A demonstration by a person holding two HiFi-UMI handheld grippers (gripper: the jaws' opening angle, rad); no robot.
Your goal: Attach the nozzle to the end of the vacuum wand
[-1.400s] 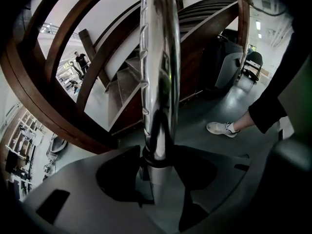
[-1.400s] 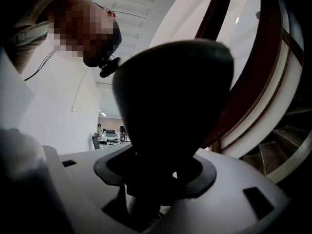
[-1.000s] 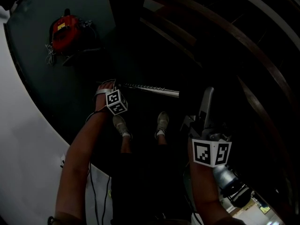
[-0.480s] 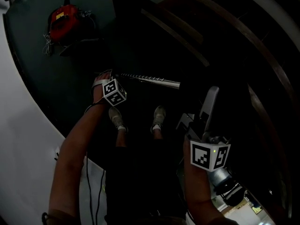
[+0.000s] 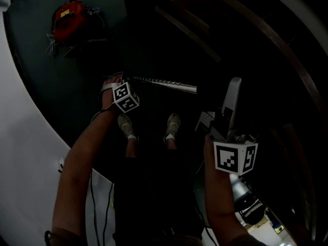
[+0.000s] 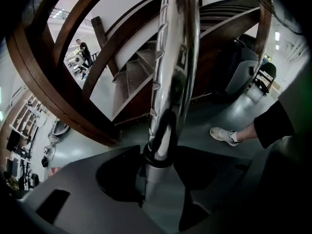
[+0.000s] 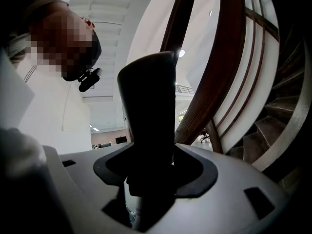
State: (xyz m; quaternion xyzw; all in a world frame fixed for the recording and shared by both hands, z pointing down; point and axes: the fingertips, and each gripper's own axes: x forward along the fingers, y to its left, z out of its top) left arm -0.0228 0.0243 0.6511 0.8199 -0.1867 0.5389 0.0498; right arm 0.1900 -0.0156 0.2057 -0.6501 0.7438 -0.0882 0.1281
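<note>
Left gripper (image 6: 157, 172) clamps the ridged chrome wand (image 6: 175, 57); right gripper (image 7: 146, 179) clamps a flat nozzle (image 7: 146, 106), probably grey. Open gap from wand tip to nozzle; stair rails (image 7: 229, 57) near, beyond the right gripper.

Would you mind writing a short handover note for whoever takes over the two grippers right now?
Left gripper: shut on the chrome wand, gripped near one end. The wand's free end points toward the right gripper's side.
Right gripper: shut on the nozzle.
Done: both parts are picked up and held, one in each gripper.
Left: the nozzle is not on yet, and a gap shows between it and the wand's free end. Line the nozzle up with that end and push it on.
</note>
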